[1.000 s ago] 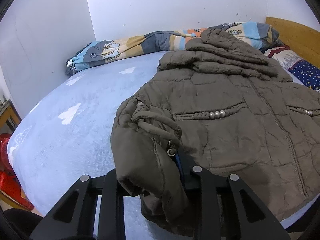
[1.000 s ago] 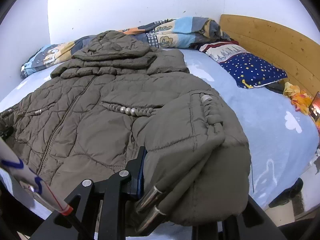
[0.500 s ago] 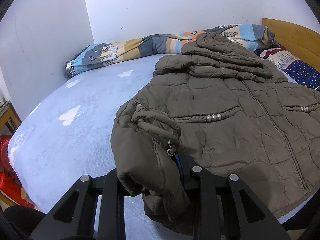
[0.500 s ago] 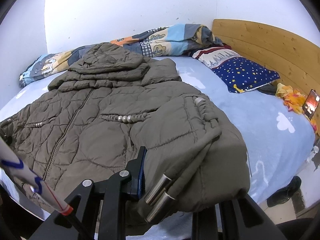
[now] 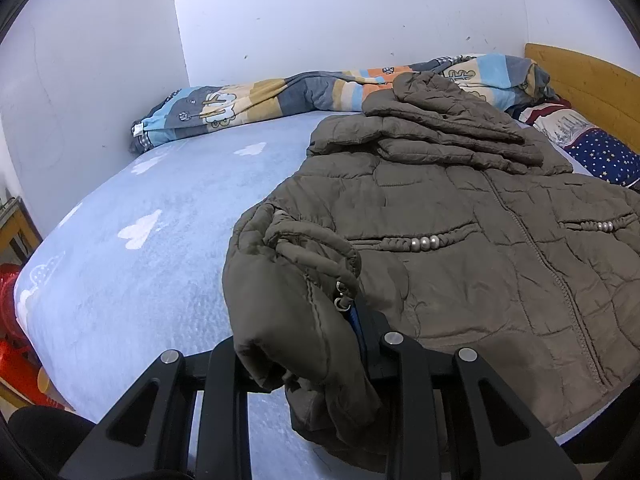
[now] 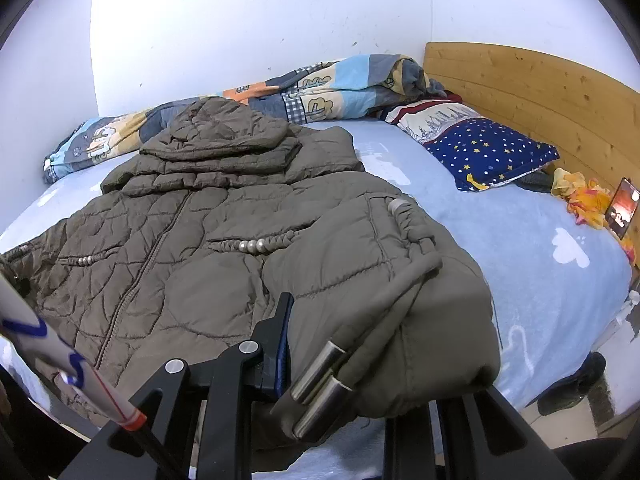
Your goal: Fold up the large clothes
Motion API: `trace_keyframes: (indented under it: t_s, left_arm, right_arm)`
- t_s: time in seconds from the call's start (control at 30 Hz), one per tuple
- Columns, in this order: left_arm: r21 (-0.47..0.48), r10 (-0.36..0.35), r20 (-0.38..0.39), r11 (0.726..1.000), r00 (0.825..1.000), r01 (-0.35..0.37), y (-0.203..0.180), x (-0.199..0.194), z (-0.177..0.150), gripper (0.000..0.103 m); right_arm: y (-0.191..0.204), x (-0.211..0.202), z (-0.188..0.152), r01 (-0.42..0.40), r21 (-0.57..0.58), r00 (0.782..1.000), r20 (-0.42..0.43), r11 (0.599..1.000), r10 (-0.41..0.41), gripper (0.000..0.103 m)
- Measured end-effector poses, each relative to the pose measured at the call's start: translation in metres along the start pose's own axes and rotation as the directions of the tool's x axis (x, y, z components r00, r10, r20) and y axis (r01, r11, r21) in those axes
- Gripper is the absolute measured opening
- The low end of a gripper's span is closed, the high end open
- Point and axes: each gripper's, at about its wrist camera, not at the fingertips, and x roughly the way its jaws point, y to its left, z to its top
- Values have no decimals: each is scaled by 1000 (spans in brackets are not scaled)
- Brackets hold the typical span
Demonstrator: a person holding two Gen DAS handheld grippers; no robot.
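Olive-brown quilted jacket (image 5: 460, 248) lies front-up on the bed (image 5: 132, 280), spread across the pale blue sheet with white cloud print. Hood (image 6: 224, 132) is folded flat over the collar, toward the far wall. Zip runs closed down the centre; each chest pocket carries a ruched trim with a short row of silver beads (image 5: 424, 243). Fabric puffy, creased, matte. Both sleeves are folded in over the body. Left tongs (image 5: 320, 344) clamped on the cuff end of one sleeve, the padding bunched and hanging between the black fingers. Right tongs (image 6: 340, 344) clamped on the other sleeve, whose drawcord with two metal end caps (image 6: 320, 384) drapes over the front. Patchwork duvet (image 5: 280, 96) is rolled along the wall behind the hood. Star-print navy pillow (image 6: 488, 152) sits by the wooden headboard (image 6: 532, 92), well apart from the jacket. Yellow-orange cloth (image 6: 584, 196) lies beside the pillow.
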Motion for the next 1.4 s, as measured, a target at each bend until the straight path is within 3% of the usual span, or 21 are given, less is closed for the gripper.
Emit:
trace_keyframes:
  t_s: [0.5,1.07,1.4]
  left_arm:
    - [-79,-54,14,995,998,55,15,-22,8,27]
    - [-96,-80,94,991,992,89,26,-44,61,27]
    - [-105,-81,144,990,986,96,24,-40,114,27]
  right_arm:
    - [-15,-15,10,-51,61,999,9,997,50,25]
    - [-25,-32,65,-126,94,988,106,987,116,25]
    - [-26,-29,113,-164,102,976,163,981,146,25]
